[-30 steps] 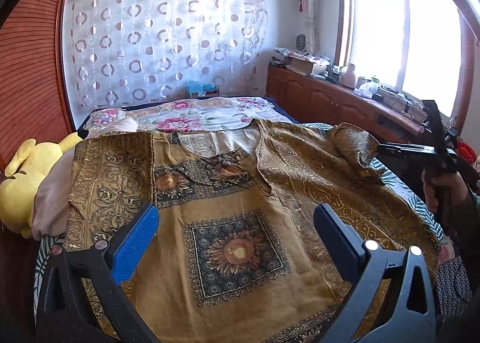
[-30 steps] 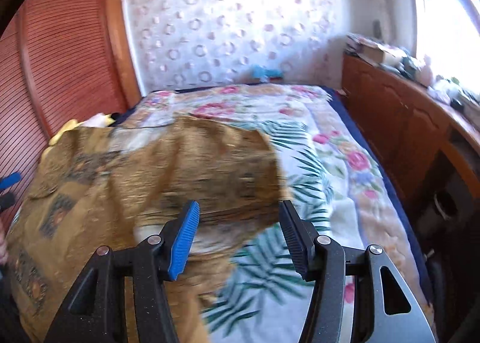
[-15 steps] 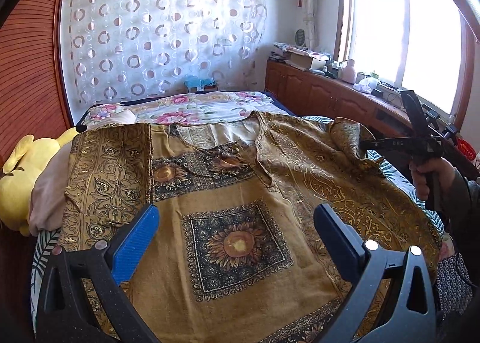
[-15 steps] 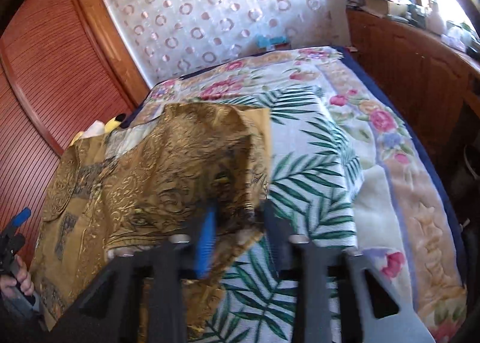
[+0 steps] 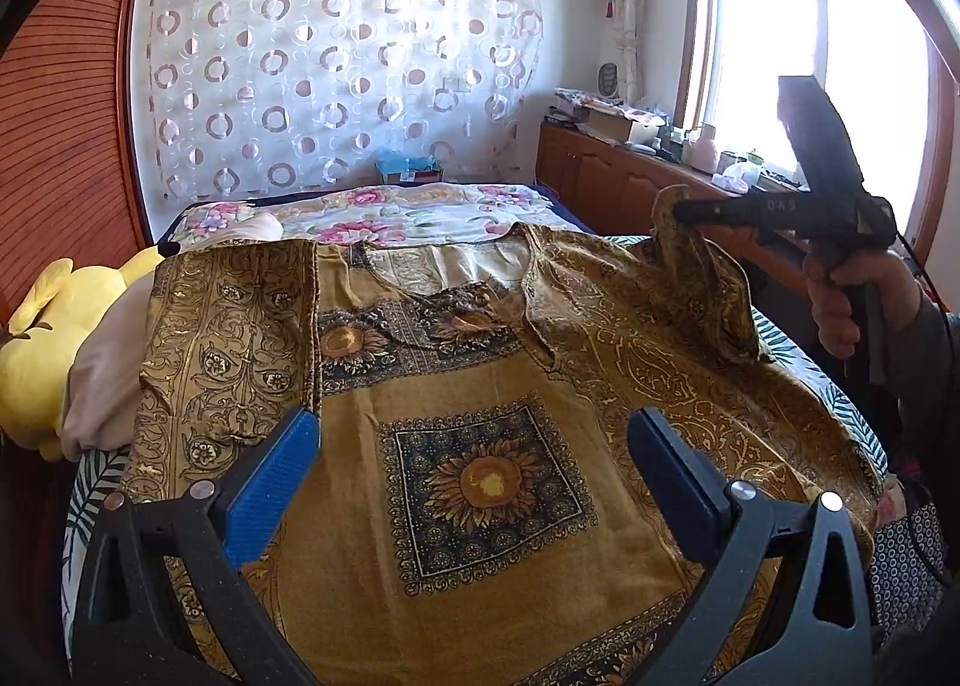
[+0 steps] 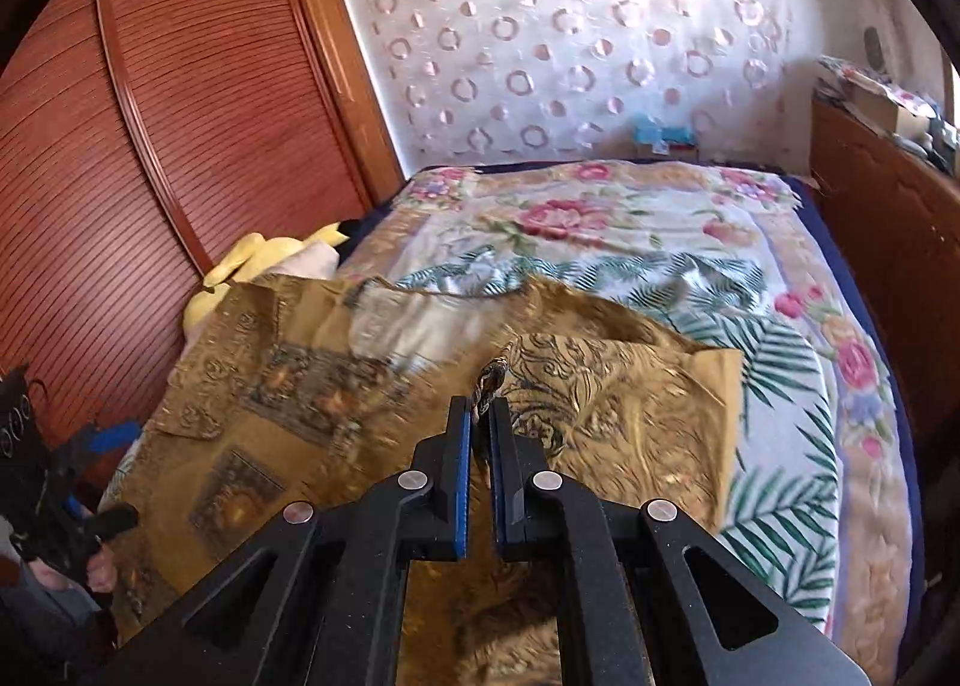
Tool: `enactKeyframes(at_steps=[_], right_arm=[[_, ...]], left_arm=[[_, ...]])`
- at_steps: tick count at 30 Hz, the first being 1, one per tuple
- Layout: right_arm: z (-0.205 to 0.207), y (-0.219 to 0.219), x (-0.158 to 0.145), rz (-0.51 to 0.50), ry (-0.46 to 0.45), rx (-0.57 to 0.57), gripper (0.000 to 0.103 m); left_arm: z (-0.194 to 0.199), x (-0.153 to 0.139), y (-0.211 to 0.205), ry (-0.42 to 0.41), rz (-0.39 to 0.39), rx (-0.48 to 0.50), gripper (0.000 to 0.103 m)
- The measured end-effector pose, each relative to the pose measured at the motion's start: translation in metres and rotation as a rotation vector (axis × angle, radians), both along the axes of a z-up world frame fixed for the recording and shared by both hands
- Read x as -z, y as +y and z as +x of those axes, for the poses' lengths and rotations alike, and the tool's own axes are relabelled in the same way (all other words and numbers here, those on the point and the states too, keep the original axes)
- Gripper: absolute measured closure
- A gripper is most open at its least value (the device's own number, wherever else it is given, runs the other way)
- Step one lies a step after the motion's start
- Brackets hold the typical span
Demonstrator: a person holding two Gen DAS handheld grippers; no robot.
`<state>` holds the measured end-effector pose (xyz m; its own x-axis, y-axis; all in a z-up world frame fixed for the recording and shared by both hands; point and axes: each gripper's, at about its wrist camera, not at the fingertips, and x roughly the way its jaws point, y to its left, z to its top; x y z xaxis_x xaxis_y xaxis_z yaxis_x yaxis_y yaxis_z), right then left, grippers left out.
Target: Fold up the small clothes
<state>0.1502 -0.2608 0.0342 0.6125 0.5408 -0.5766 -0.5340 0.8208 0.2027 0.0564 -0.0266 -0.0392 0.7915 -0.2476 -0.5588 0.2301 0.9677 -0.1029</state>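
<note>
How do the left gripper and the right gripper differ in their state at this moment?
The left gripper is open and holds nothing above the brown shirt; the right gripper is shut on the shirt's sleeve, lifting it. Both have blue pads.

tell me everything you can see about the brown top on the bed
The top is mustard brown with gold scrollwork and dark sunflower squares, of thin woven-looking cloth. It lies spread flat, front up, on the bed. One sleeve is folded in; the right gripper, jaws shut, pinches the other sleeve's edge and lifts it.
</note>
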Motion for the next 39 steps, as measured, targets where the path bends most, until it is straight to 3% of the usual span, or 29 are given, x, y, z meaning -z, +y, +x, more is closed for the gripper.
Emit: enactKeyframes(at_steps=[3, 4, 15, 20, 26, 31, 39], right_arm=[[0.001, 0.006, -0.002, -0.007, -0.016, 0.012, 0.057], [-0.001, 0.005, -0.001, -0.003, -0.023, 0.010, 0.054], [0.009, -0.014, 0.052, -0.188, 0.000, 0.128, 0.054], [0.031, -0.026, 0.077, -0.205, 0.059, 0.193, 0.054], [0.058, -0.030, 0.083, -0.180, 0.102, 0.226, 0.054], [0.082, -0.020, 0.094, -0.215, 0.110, 0.221, 0.054], [0.101, -0.010, 0.093, -0.278, 0.067, 0.189, 0.054]], left_arm=[[-0.001, 0.000, 0.002, 0.001, -0.001, -0.006, 0.000], [-0.001, 0.000, 0.004, 0.001, -0.002, -0.009, 0.000], [0.004, 0.001, 0.021, 0.003, 0.005, -0.054, 0.000], [0.009, 0.002, 0.032, 0.008, 0.010, -0.079, 0.000], [0.031, 0.003, 0.047, 0.029, 0.039, -0.101, 0.000], [0.055, 0.005, 0.062, 0.050, 0.049, -0.125, 0.000], [0.099, 0.011, 0.098, 0.086, 0.072, -0.184, 0.000]])
